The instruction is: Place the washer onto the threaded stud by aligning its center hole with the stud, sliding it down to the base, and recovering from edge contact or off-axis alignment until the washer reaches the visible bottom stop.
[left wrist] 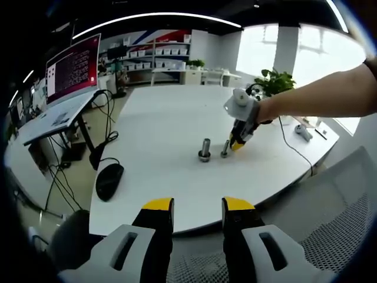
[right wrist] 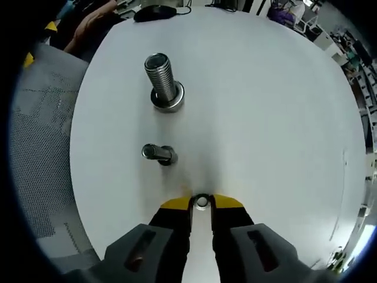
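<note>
White tabletop (right wrist: 265, 118) all round, and the right gripper (right wrist: 202, 203) is pinching the washer (right wrist: 202, 202) between its tips, the small stud (right wrist: 158, 153) just ahead and left, standing upright, while the left gripper (left wrist: 197, 206) hangs back, jaws apart and holding nothing.

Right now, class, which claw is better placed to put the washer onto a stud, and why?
The right claw: it pinches the washer just beside the small stud. The left claw is open, back off the table edge.
</note>
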